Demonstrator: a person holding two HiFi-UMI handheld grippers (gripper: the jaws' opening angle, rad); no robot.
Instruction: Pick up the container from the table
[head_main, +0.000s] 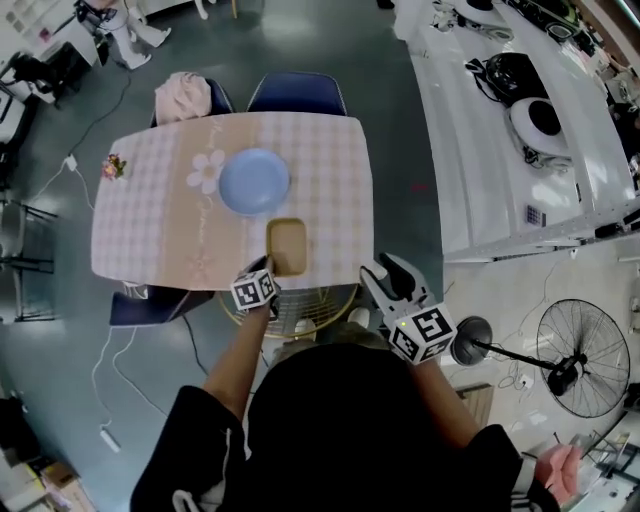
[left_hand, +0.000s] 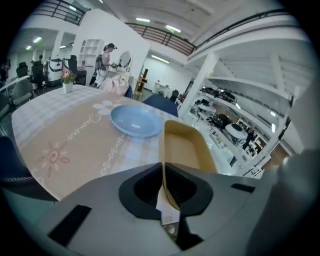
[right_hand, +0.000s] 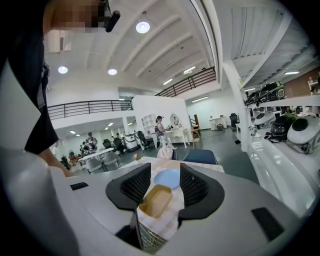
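Tan shallow rectangular container (head_main: 287, 246) at the near edge of the checked-cloth table (head_main: 140, 240), seemingly resting there. Left gripper (left_hand: 163, 172) pinched nearly shut on its near wall: looks gripped, needs lifting. Right gripper (right_hand: 157, 192) spread wide, empty, held off the table. Round pale-blue plate (head_main: 254, 181) just beyond, apart; leaves a straight rise clear
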